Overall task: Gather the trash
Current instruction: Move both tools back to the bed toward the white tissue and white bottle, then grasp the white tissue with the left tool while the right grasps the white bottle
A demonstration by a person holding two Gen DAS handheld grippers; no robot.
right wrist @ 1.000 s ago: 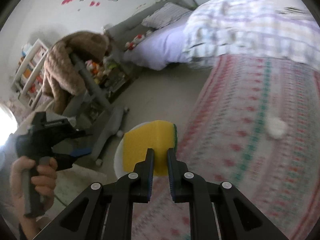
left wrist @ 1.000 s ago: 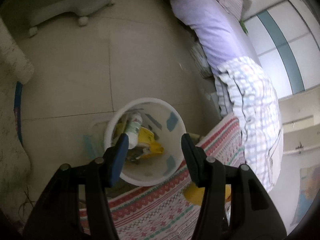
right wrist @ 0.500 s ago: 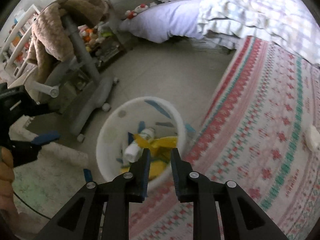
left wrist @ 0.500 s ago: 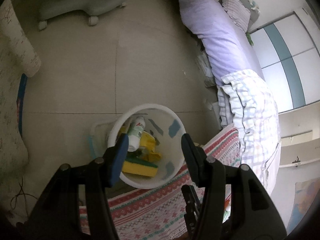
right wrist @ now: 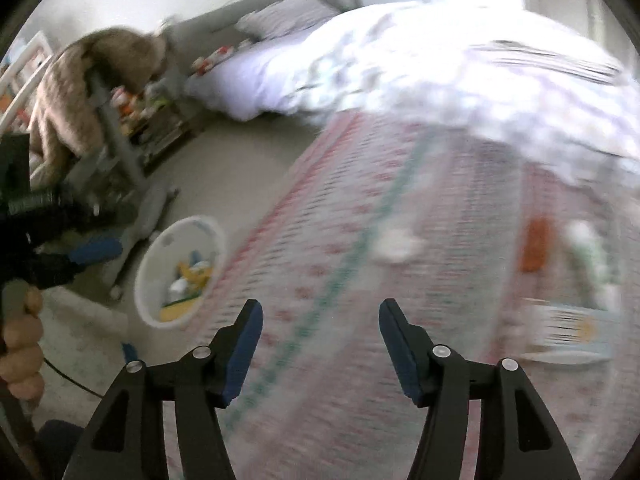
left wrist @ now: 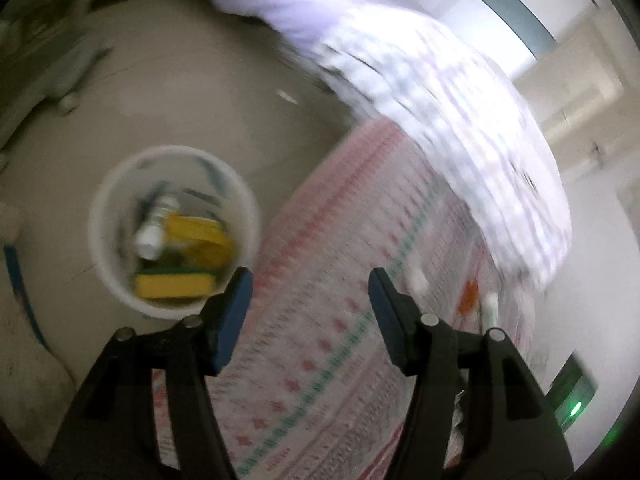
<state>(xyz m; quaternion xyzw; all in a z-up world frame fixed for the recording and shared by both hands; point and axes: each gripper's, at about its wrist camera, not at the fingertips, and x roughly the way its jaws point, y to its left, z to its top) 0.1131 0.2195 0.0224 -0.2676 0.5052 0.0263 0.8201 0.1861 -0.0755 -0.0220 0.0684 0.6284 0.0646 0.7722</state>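
Left of our right gripper (right wrist: 321, 332), on the floor beside the bed, stands the white trash bin (right wrist: 152, 280), and we can already see a yellow sponge (left wrist: 172, 286), a small white bottle (left wrist: 154, 226) and some yellow packaging lying inside it. So part of the collecting looks done. Our right jaws are opening and nothing sits between them; the left gripper (left wrist: 310, 298) is opening too and is just as empty, its left finger near the bin's rim. Ahead of the right fingers, on the patterned bedspread (right wrist: 320, 360), a crumpled white tissue (right wrist: 396, 244) lies loose. Further right we make out an orange item (right wrist: 536, 244), a pale bottle-like thing (right wrist: 588, 252) and a flat printed packet (right wrist: 568, 332), all blurred. We judge those pieces remain to be gathered, the tissue probably first.
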